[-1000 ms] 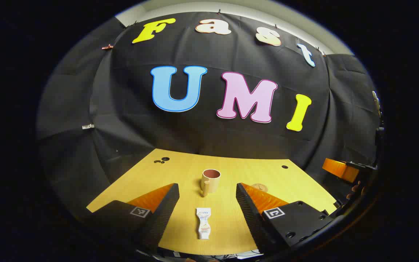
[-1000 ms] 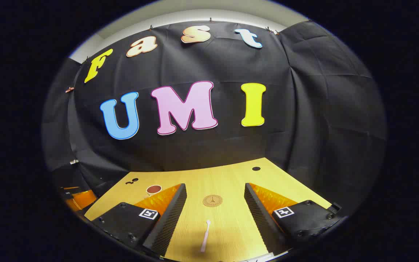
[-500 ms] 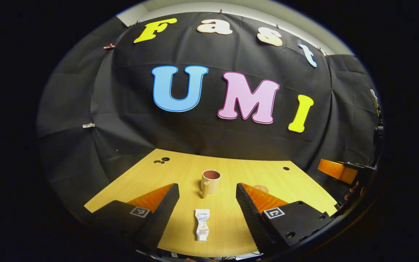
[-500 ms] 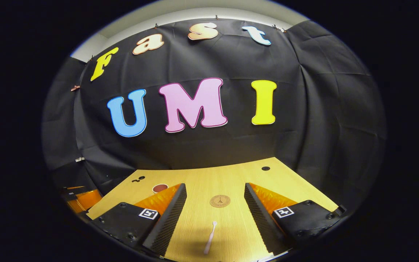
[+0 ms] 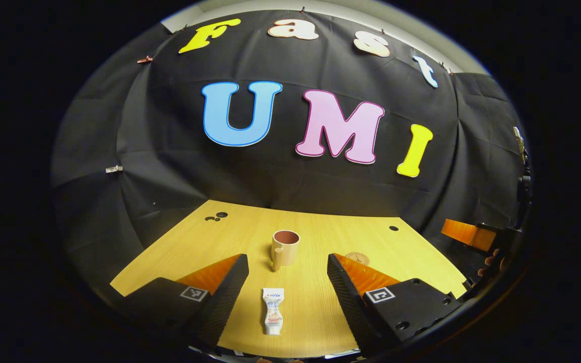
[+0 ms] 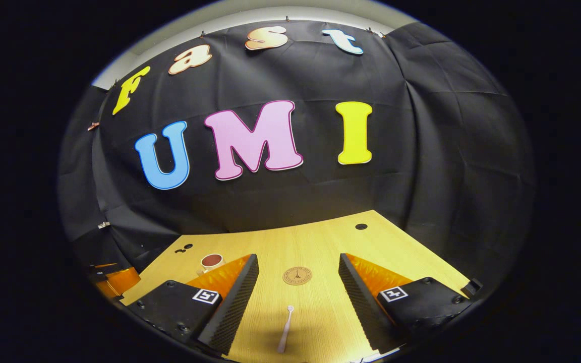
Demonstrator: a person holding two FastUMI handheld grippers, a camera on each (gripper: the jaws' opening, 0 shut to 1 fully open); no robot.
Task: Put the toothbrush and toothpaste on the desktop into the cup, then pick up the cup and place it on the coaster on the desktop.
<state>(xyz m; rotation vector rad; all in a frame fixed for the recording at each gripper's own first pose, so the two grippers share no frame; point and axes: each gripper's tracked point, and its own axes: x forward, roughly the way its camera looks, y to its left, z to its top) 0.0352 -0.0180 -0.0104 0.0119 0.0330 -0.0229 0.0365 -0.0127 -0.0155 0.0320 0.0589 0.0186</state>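
With the toothpaste [image 5: 273, 318] lying between the spread fingers of the left gripper [image 5: 286, 275] and the cup [image 5: 284, 249] just ahead, a lowering and closing is judged needed next

Overhead light falls brightly on the wooden desktop [image 5: 321, 232], dimming toward the dark cloth wall [image 6: 447, 151]. A soft shadow surrounds the toothbrush [image 6: 285, 330]. Both views are sharp at center, with strong fisheye bending and darkening toward the edges.
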